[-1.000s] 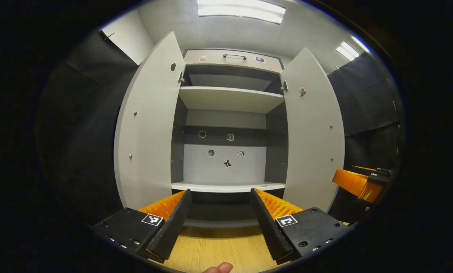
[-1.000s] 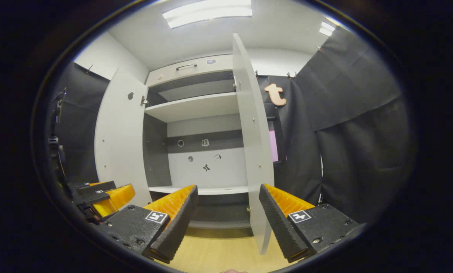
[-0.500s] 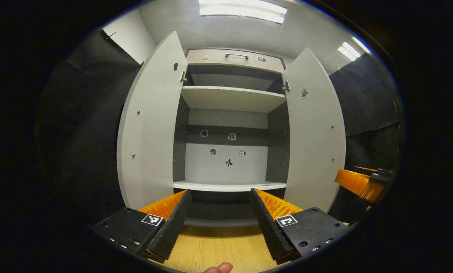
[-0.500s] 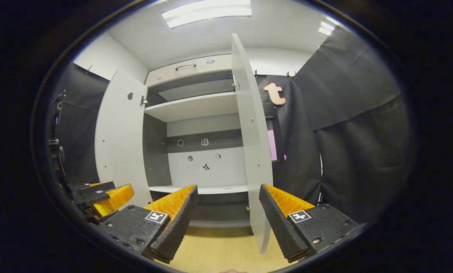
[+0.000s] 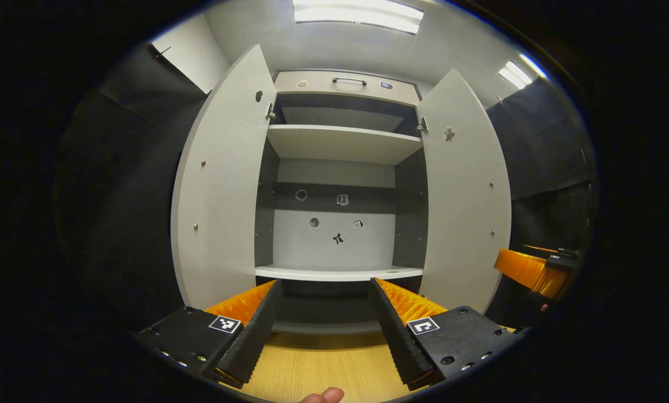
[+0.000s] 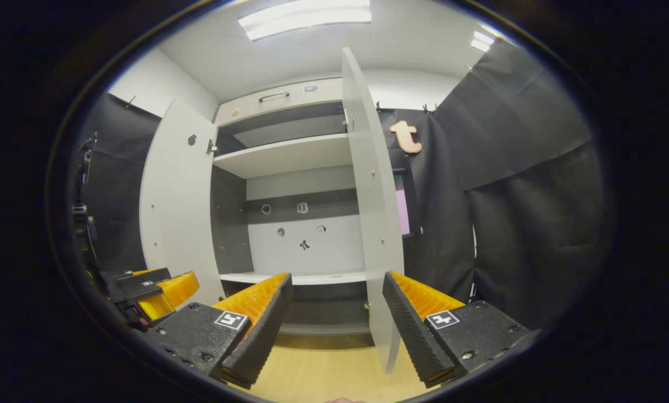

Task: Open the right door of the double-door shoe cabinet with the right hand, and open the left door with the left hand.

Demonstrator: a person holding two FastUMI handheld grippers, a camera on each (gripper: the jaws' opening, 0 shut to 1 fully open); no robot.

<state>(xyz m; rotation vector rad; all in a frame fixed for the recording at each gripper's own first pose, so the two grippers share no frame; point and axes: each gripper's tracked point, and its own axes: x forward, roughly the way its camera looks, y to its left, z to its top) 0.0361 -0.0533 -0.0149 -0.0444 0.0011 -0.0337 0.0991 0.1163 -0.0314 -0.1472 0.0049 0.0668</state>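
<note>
Both doors stand wide, left door (image 5: 219,184) and right door (image 5: 463,190), with left gripper (image 5: 326,330) and right gripper (image 6: 334,324) jaws apart; a careless withdrawal could clip the right door's near edge

Left gripper view: shoe cabinet (image 5: 340,168) sits slightly higher in frame than a second ago; my camera tipped a little. Right gripper view: right door (image 6: 374,224) edge drifted marginally rightward at centre; shelf (image 6: 281,158) higher.

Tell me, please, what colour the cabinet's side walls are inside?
Dark grey side walls, best in the left gripper view.
</note>
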